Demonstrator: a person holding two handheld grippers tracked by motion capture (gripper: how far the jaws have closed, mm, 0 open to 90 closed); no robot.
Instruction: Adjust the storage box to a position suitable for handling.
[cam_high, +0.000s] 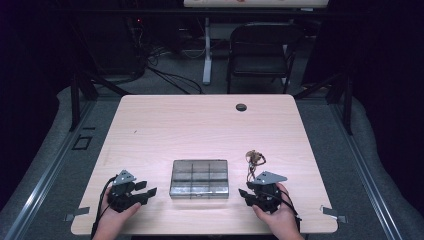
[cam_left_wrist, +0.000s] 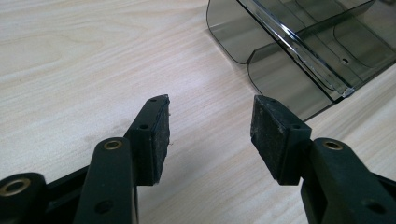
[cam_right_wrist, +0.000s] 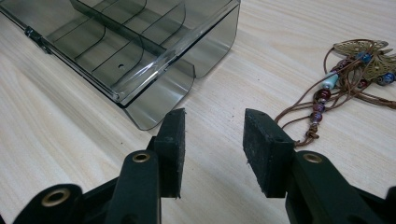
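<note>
Box (cam_high: 199, 178): smoky clear plastic, divided into compartments, lid shut, lying flat near the middle of the desk's (cam_high: 200, 125) near edge, between the two grippers.

Necklace (cam_high: 254, 161): brown cord with beads and a brass butterfly pendant, loosely heaped just off the box's far right corner, apart from it.

Left gripper (cam_high: 145, 189): held in a hand left of the box, jaws spread with nothing between them; in the left gripper view the box corner (cam_left_wrist: 280, 70) lies ahead and to the right of the jaws, untouched.

Right gripper (cam_high: 246, 194): held in a hand right of the box, jaws spread and empty; in the right gripper view the box (cam_right_wrist: 140, 51) lies ahead-left, the necklace (cam_right_wrist: 348, 70) ahead-right, both clear of the jaws.
</note>
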